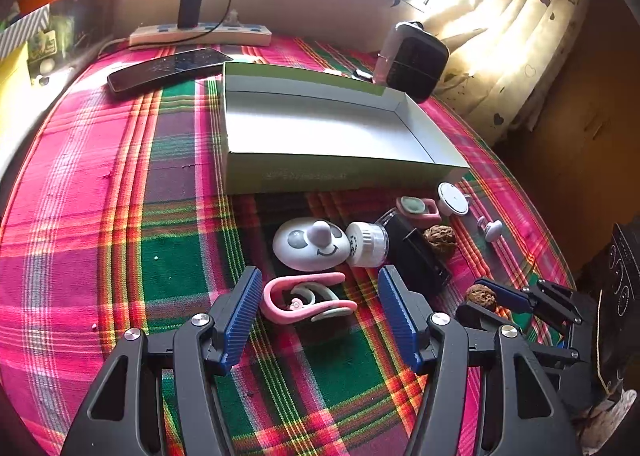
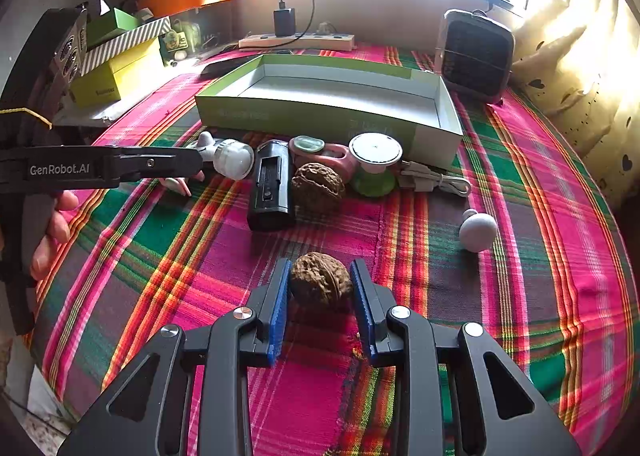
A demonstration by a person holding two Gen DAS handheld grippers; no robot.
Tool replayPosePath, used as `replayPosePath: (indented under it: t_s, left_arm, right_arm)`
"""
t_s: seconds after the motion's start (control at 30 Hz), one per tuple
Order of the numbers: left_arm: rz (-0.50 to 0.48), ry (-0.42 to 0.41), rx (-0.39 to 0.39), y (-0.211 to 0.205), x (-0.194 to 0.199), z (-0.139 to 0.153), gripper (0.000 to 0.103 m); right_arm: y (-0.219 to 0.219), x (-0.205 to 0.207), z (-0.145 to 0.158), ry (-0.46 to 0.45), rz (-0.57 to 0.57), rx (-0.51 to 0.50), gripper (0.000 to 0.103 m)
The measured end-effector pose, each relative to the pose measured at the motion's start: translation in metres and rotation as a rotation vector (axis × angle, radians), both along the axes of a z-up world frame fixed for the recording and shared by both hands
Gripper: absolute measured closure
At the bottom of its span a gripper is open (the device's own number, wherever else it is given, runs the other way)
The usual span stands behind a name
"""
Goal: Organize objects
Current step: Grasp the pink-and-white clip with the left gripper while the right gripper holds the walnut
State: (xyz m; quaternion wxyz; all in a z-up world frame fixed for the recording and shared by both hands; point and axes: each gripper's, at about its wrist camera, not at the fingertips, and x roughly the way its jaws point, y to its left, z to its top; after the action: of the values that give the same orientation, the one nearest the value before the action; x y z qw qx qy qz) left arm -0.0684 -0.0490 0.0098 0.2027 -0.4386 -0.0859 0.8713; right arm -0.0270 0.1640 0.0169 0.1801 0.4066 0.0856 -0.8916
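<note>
Left wrist view is showing the left tool [image 1: 316, 310] hovering with its blue pads spread wide, released, on either side of a pink clip [image 1: 304, 302] that is lying on the plaid cloth [image 1: 100, 215] covering the table; the pads are not touching the clip. Just beyond the clip a white egg-shaped toy with a smiling face [image 1: 310, 244] is resting, and a small white jar [image 1: 366, 244] is lying on its side against it. To the right of the jar a black rectangular case [image 1: 416, 256] is sitting, with a walnut [image 1: 440, 240] just beside it. Farther back an open green box with a white inside [image 1: 320, 131] is standing, with nothing showing inside it. At the right edge of this view the right tool [image 1: 490, 302] is gripping a second walnut [image 1: 482, 296]. Right wrist view is showing that same tool [image 2: 320, 288] clenched on the second walnut [image 2: 320, 282], both blue pads pressing its sides while it is sitting low over the cloth [image 2: 520, 256]. Beyond it the black case [image 2: 272, 187], the first walnut [image 2: 318, 185] and a round white cap on a green base [image 2: 374, 159] are lying in a row near the front wall of the box [image 2: 304, 115]. A grey mushroom-shaped knob [image 2: 478, 232] is lying apart on the right. At the left, a hand [image 2: 52, 223] is holding the left tool's handle.
</note>
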Motion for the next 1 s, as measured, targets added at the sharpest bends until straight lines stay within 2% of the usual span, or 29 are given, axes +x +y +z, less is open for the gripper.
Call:
replayPosePath:
  t_s: [0.1, 0.43, 0.73, 1.0]
  left_arm:
    - [-0.018, -0.013, 0.01, 0.001, 0.01, -0.002, 0.044]
    - [-0.089, 0.002, -0.027, 0.017, 0.027, -0.001, 0.044]
    - [-0.06, 0.043, -0.195, 0.029, 0.016, -0.002, 0.044]
    - [-0.048, 0.056, -0.234, 0.03, 0.011, -0.002, 0.048]
  right_arm:
    - [0.0, 0.0, 0.0, 0.0, 0.0, 0.0, 0.072]
    - [0.0, 0.0, 0.0, 0.001, 0.001, 0.0, 0.072]
    - [-0.001, 0.001, 0.0, 0.003, 0.002, 0.001, 0.072]
    - [-0.001, 0.0, 0.0, 0.007, 0.006, 0.002, 0.072]
